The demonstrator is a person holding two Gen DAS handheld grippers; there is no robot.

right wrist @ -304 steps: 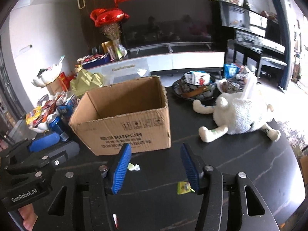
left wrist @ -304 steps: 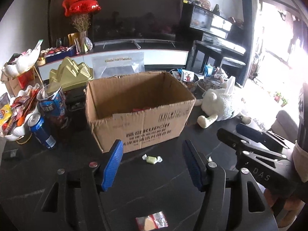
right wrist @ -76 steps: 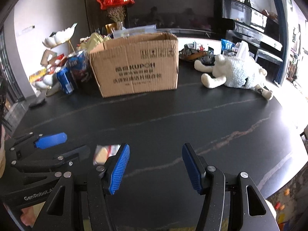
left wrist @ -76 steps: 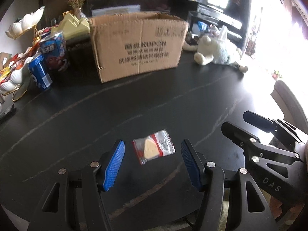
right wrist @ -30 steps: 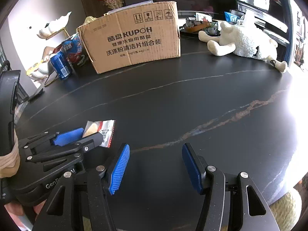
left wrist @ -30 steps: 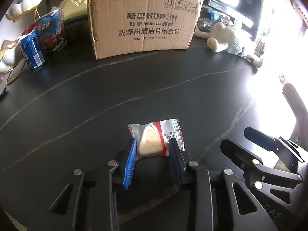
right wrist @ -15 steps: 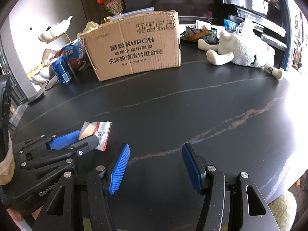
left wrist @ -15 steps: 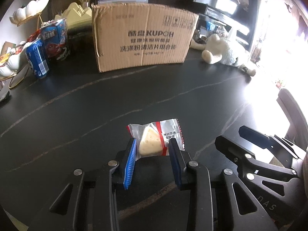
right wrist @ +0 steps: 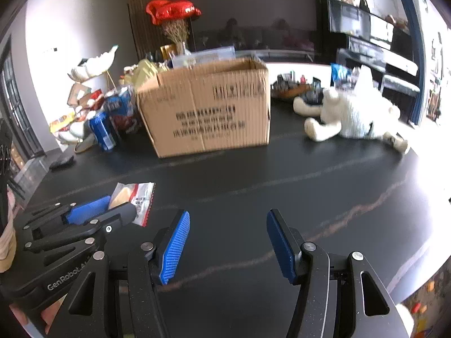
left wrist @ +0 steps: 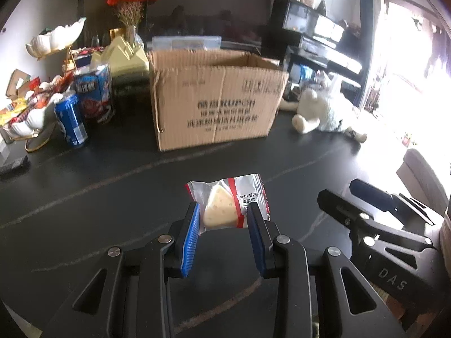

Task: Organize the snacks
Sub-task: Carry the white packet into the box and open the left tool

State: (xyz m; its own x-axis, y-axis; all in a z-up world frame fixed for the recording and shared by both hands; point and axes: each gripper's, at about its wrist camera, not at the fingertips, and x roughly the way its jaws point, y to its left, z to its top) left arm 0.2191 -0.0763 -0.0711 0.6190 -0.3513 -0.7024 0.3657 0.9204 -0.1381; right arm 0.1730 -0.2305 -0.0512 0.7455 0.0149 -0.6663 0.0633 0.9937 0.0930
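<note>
My left gripper (left wrist: 224,211) is shut on a clear snack packet (left wrist: 228,201) with a pale wedge-shaped cake and a red stripe, held above the black table. The same packet (right wrist: 132,197) shows in the right wrist view, pinched by the left gripper (right wrist: 112,207) at lower left. My right gripper (right wrist: 228,225) stands open over bare table with nothing between its fingers. It appears in the left wrist view (left wrist: 344,195) at the right. An open cardboard box (left wrist: 217,98) stands upright at the back of the table, its printed side facing me.
A white plush toy (left wrist: 324,109) lies right of the box. Left of the box stand a blue can (left wrist: 70,119), a blue snack carton (left wrist: 94,95) and white shell-shaped dishes (left wrist: 28,118) of snacks. A dark tray (right wrist: 293,88) sits behind the box. The black table (left wrist: 112,197) spreads in front.
Both grippers have risen from the table, the left one lifting the snack packet with it. The box now appears lower and farther in both views.
</note>
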